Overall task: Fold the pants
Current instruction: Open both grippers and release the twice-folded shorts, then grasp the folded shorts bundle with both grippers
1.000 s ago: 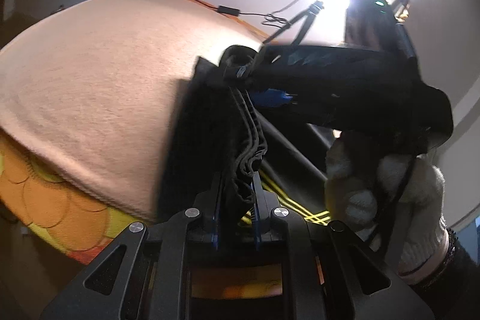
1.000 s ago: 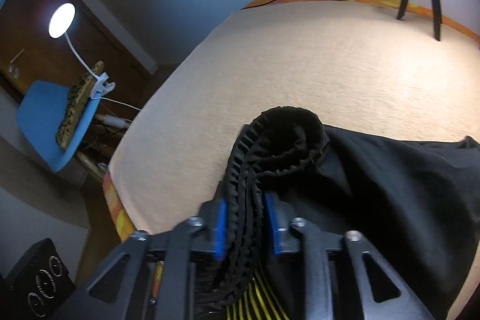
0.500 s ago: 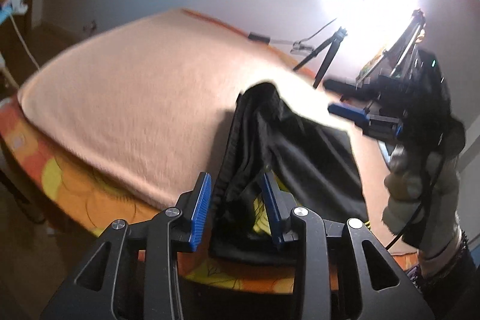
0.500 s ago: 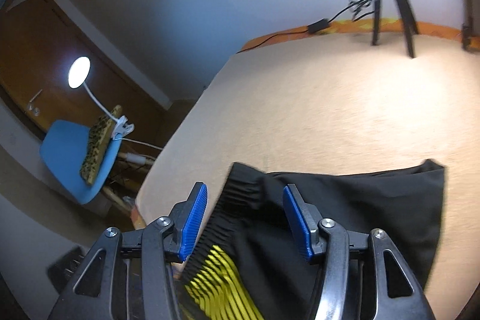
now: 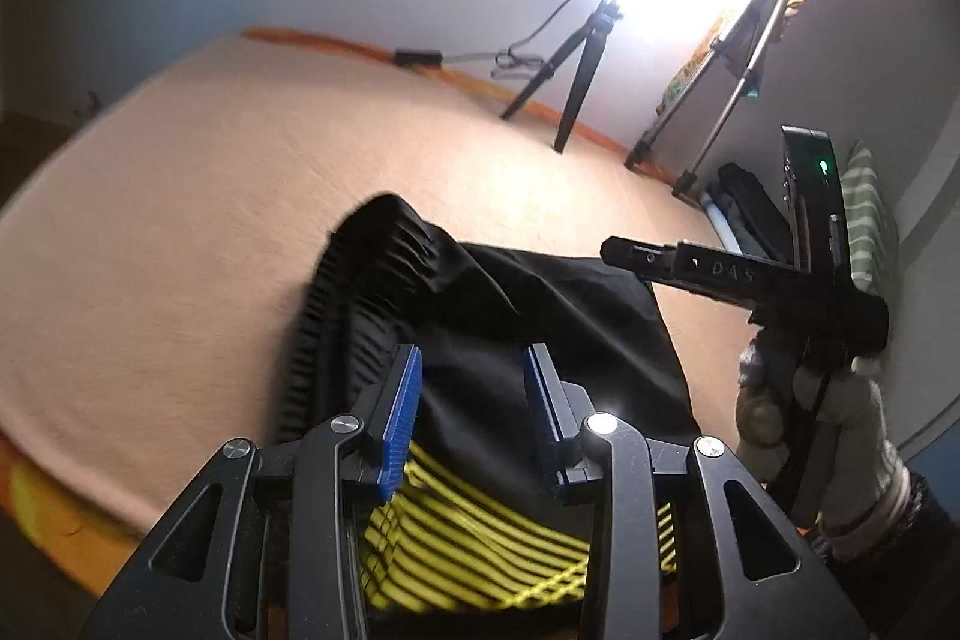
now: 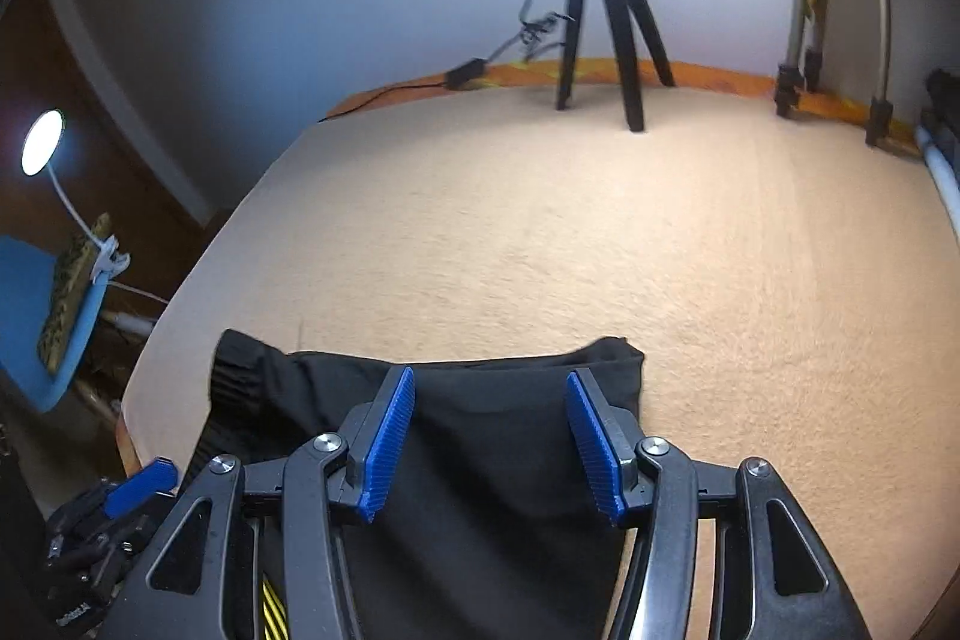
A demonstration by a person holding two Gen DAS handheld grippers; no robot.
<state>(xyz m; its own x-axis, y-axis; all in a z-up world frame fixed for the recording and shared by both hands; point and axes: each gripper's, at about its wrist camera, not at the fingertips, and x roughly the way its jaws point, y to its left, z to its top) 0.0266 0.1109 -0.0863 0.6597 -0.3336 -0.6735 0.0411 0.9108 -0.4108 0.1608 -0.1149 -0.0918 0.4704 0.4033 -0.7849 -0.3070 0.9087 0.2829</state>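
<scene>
pants (image 5: pixel 558 316), black with a panel of yellow stripes at the near end, lie folded on the near edge of a bed covered by a peach blanket (image 5: pixel 198 196); the ribbed elastic waistband (image 5: pixel 360 280) is bunched up along the left side of the pile, standing a little higher than the flat cloth beside it; left gripper (image 5: pixel 473 403) hangs just above the pants with its blue-padded jaws spread wide and nothing between them; right gripper (image 6: pixel 491 436) is likewise wide apart and empty, poised over the flat black cloth near its far edge; in the left wrist view the right gripper shows from the side, off the right edge of the pants, held by a hand in a white knit glove (image 5: pixel 822 418); a black tripod (image 6: pixel 606 10) stands at the far edge of the bed under a very bright lamp; a second, silver stand (image 5: pixel 720 82) is to its right; a cable with a small black box (image 6: pixel 465 73) runs along the orange border by the wall; left of the bed a blue chair (image 6: pixel 36 322) carries a clip-on desk lamp (image 6: pixel 42 151), lit
</scene>
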